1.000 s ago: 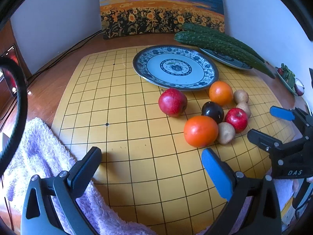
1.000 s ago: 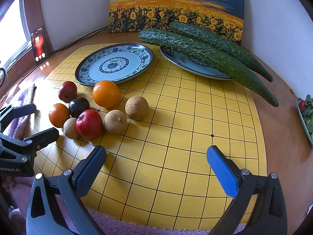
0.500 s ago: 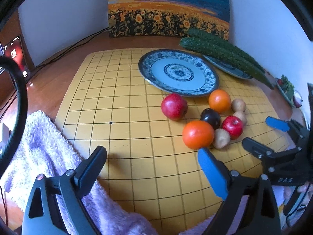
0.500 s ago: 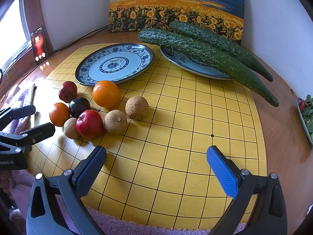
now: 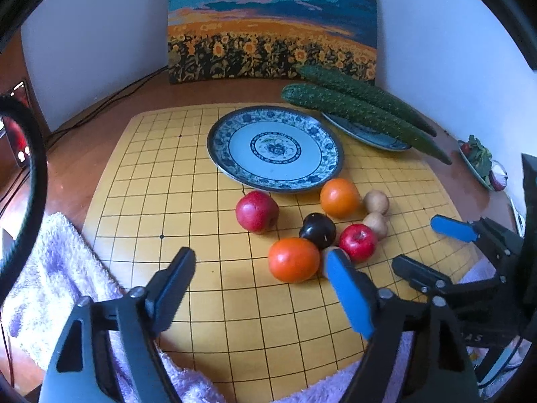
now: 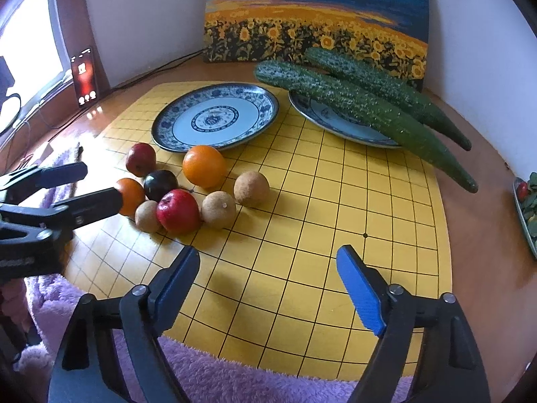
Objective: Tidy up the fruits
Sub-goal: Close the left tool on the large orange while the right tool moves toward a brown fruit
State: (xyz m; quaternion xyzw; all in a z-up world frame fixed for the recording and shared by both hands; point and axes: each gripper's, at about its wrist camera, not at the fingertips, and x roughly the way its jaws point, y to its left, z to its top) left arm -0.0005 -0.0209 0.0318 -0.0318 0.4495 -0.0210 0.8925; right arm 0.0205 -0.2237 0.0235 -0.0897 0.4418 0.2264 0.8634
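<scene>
Fruits: bunched up on the yellow grid board point(image 6: 335, 201), just in front of the empty blue-patterned plate point(image 6: 214, 117), none on it yet.
Bench: brown wood, carrying the board, with a fuzzy purple towel point(image 6: 235, 379) at the near edge.
Second plate point(image 6: 335, 124): further right, with two long cucumbers point(image 6: 362, 114) lying across it.
Left gripper point(image 5: 261, 288): fingers spread wide, holding nothing, hovering right by the near orange point(image 5: 293, 260).
Right gripper point(image 6: 268, 285): fingers spread too, holding nothing, over bare board right of the pile.
Other orange point(image 6: 204, 166): closest to the plate rim.
Apples: a dull red apple point(image 5: 256, 211) off to the left, a shiny red apple point(image 6: 178, 211) in the middle.
Dark plum point(image 6: 160, 184): tucked between the oranges.
Brown round fruits point(image 6: 251, 188): three, on the right and near edges of the pile.
</scene>
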